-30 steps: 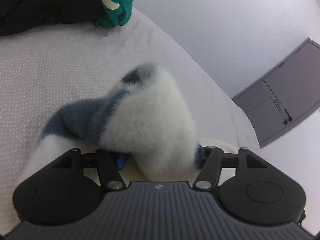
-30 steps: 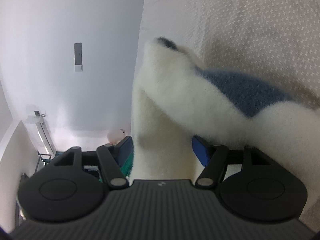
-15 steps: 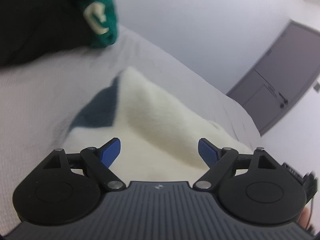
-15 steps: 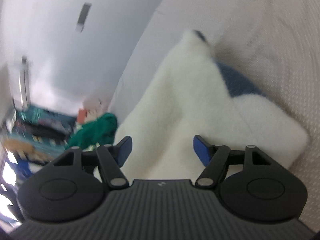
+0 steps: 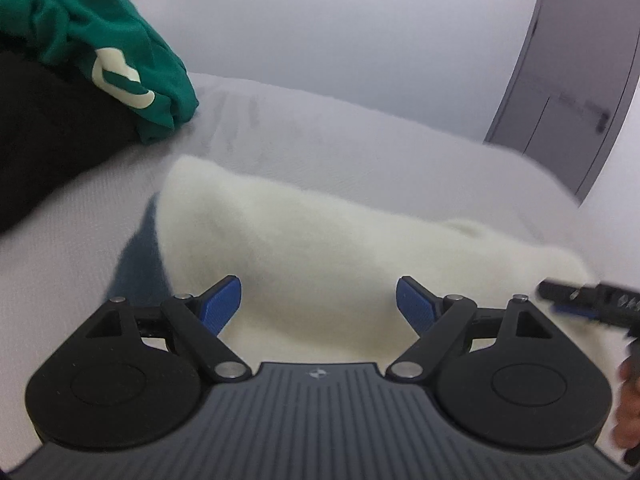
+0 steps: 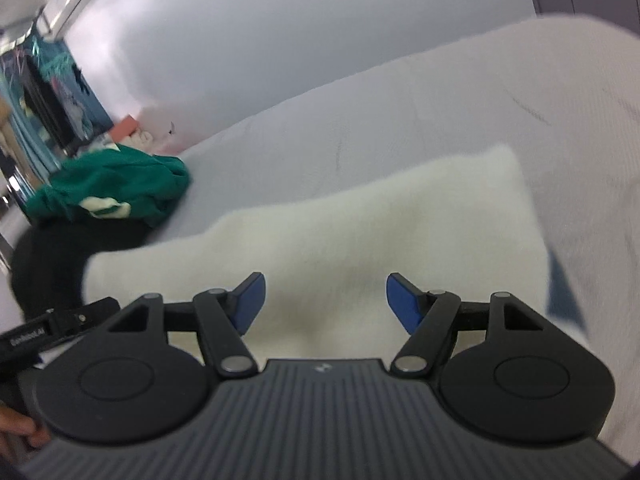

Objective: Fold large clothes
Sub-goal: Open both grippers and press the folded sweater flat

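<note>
Both the left hand-held gripper (image 5: 319,300) and the right hand-held gripper (image 6: 325,300) stand open and empty above the fluffy white garment (image 5: 320,240). Its thick pile could spring the fold apart. A careless reach might also drag the green garment (image 5: 116,52) lying beyond it.

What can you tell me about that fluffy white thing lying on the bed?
The fluffy white garment looks like thick cream fleece, with a dark blue part showing at its edges. It lies flat on the pale bedspread, seemingly folded into a broad slab with one squarish corner. Its nearer end runs up beside a black garment. Both grippers stand open just above it, and no pad presses on it.
</note>
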Demonstrator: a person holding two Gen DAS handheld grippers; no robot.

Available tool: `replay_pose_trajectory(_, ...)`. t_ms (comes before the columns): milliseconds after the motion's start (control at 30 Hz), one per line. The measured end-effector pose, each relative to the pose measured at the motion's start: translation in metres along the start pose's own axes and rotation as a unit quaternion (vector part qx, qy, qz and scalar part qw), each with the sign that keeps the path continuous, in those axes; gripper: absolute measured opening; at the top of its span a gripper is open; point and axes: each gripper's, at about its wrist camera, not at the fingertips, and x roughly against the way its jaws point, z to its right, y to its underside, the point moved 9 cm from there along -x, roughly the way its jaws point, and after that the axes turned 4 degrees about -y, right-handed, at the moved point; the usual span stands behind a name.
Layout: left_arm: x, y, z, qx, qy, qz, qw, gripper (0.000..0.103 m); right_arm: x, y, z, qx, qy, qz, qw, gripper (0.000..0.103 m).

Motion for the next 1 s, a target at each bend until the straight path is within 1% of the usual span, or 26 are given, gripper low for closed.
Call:
replay_pose_trajectory(100,-0.023,-0.004,-0.002,0.002,-0.001,-0.011,0.9999,0.088,-0.012,-0.004,0.008,0.01,0.012,0.002,1.0,0.069)
replay_pose_trajectory(267,-0.047,-0.006,-0.008,0.003,-0.003,-0.024,0.9997,0.088,-0.033,-0.012,0.007,0.031,0.027,0.001,0.999,0.068)
replay_pose_trajectory(467,-0.076,-0.009,-0.018,0.026,0.011,-0.042,0.9987,0.09,-0.069,-0.017,0.012,0.056,0.054,-0.013,0.997,0.068)
replay_pose_trajectory(600,-0.089,-0.006,-0.016,0.011,0.007,-0.044,0.9989,0.092,-0.086,-0.014,0.016,0.076,0.065,-0.013,0.995,0.069)
replay_pose_trajectory(733,-0.093,-0.005,-0.012,-0.002,-0.001,-0.041,0.9992,0.095,-0.088,-0.012,0.018,0.085,0.065,-0.007,0.994,0.07)
replay_pose_trajectory(800,-0.092,-0.004,-0.013,-0.001,0.0,-0.035,0.9994,0.095,-0.086,-0.012,0.018,0.085,0.064,-0.004,0.994,0.07)
replay_pose_trajectory(933,-0.074,-0.005,-0.011,0.012,0.003,-0.026,0.9996,0.095,-0.078,-0.013,0.016,0.074,0.061,0.006,0.995,0.069)
replay_pose_trajectory(1000,-0.065,-0.006,-0.011,0.022,0.005,-0.022,0.9995,0.095,-0.067,-0.014,0.013,0.068,0.063,0.015,0.996,0.068)
